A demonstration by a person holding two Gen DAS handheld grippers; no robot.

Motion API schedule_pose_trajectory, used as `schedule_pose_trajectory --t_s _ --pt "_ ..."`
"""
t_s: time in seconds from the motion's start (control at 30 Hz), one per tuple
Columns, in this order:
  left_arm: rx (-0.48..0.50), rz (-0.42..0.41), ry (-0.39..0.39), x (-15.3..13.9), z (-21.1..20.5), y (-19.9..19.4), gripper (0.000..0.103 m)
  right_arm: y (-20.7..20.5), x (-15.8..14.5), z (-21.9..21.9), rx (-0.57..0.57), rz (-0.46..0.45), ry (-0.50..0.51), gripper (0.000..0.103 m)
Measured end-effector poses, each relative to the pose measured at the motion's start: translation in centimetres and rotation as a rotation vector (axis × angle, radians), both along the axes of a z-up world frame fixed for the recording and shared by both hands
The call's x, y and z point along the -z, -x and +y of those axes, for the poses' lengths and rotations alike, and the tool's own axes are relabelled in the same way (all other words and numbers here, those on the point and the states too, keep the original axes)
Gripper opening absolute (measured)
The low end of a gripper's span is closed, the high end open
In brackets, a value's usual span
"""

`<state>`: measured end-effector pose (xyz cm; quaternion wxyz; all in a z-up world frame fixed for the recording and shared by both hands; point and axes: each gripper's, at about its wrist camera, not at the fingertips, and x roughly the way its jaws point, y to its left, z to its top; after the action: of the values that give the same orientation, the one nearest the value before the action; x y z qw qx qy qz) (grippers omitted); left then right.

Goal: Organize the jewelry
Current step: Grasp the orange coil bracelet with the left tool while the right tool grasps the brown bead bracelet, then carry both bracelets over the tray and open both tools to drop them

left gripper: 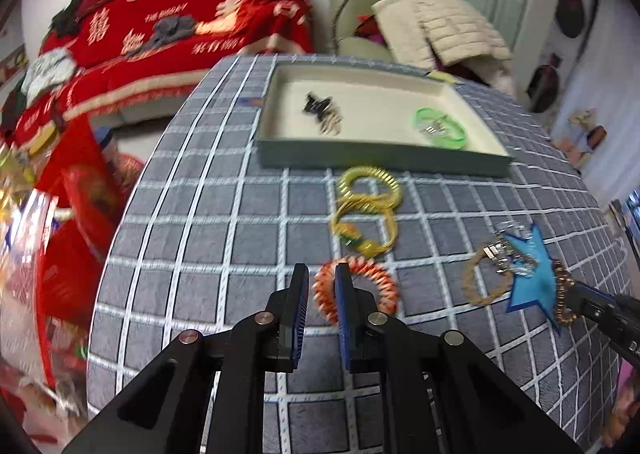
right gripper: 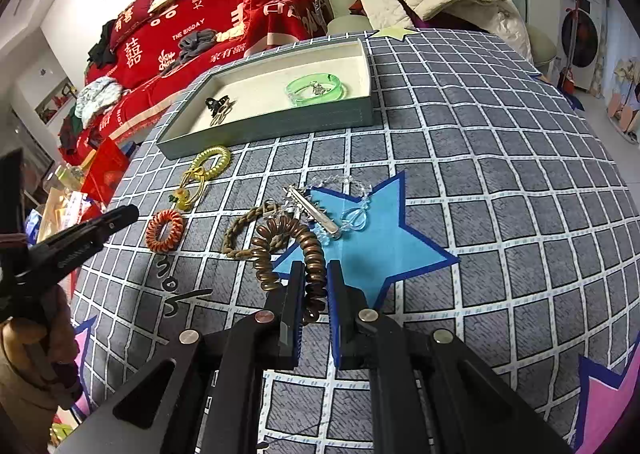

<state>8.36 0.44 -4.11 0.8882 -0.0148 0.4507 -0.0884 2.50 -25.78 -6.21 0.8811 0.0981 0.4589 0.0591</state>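
Two pieces already lie in the tray (right gripper: pixel 362 53) at the table's far edge: a black clip (right gripper: pixel 216 101) and a green bangle (right gripper: pixel 316 87). Everything else waits on the checked cloth (right gripper: pixel 500 181) nearer the front. The right gripper (right gripper: pixel 313 274) is clamped on the brown coil (right gripper: pixel 312 254), which loops over the blue star (right gripper: pixel 384 238) beside a braided band (right gripper: pixel 236 234), a silver clip (right gripper: pixel 316 209) and clear beads (right gripper: pixel 352 219). The left gripper (left gripper: pixel 322 282) hangs over the orange coil (left gripper: pixel 372 274) with a narrow gap between its jaws and nothing pinched; the yellow coil (left gripper: pixel 368 181) lies beyond it, just short of the tray. The brown coil probably goes to the tray next. Lifting it straight up first should free its loop from the band and beads without dragging them. It will stretch and sag, so carry it high over the tray wall and let go low, clear of the bangle.
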Motion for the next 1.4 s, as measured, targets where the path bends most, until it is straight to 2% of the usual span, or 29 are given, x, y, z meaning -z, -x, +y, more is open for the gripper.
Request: schedule_pose_trajectory --t_s 0.07,0.17,0.37,0.4,0.47,0.53,0.6,0.63,0.7,0.73,0.8,0.97,1.17,1.4 --pt "-0.023 0.015 0.011 0.5 0.5 0.0 0.103 0.1 0.0 0.0 -0.003 -0.002 -0.005 0.012" --pt "-0.060 -0.034 -0.026 0.2 0.9 0.5 0.103 0.2 -0.1 0.1 -0.004 -0.004 -0.013 0.012" --pt "-0.068 0.005 -0.106 1.8 0.5 -0.9 0.103 0.3 -0.1 0.0 -0.007 -0.005 -0.027 0.012" --pt "-0.063 0.026 -0.118 2.3 0.4 -1.3 0.102 0.3 -0.1 0.0 -0.008 -0.007 -0.027 0.012" --pt "-0.042 0.067 -0.119 3.1 0.1 -1.7 0.089 0.4 -0.2 0.0 -0.009 -0.008 -0.026 0.012" --pt "-0.022 0.056 -0.113 3.1 -0.2 -1.6 0.081 0.4 -0.3 0.0 -0.006 -0.012 -0.027 0.012" --pt "0.020 0.043 -0.112 3.0 -0.8 -1.4 0.056 0.4 -0.5 -0.1 -0.005 -0.015 -0.028 0.012" --pt "0.040 0.038 -0.116 2.9 -1.1 -1.2 0.034 0.4 -0.5 -0.1 -0.004 -0.016 -0.028 0.012" --pt "0.070 0.036 -0.112 2.9 -1.6 -1.1 0.034 0.3 -0.6 -0.1 -0.003 -0.019 -0.026 0.012" --pt "0.084 0.042 -0.078 2.8 -1.5 -1.1 0.034 0.3 -0.7 -0.1 -0.002 -0.021 -0.027 0.012" --pt "0.089 0.049 -0.034 2.6 -1.3 -1.0 0.034 0.3 -0.9 -0.1 0.000 -0.025 -0.026 0.012" --pt "0.085 0.028 0.016 0.9 -1.0 -0.8 0.034 -0.3 -1.6 -0.4 0.004 -0.035 -0.036 0.012" --pt "0.092 -0.024 0.051 -1.9 -1.0 -2.0 0.034 -2.4 -3.0 -0.7 0.000 -0.054 -0.044 0.012" --pt "0.111 -0.078 0.045 -4.6 -1.7 -4.9 0.034 -6.7 -5.2 -1.2 -0.012 -0.077 -0.054 0.012"
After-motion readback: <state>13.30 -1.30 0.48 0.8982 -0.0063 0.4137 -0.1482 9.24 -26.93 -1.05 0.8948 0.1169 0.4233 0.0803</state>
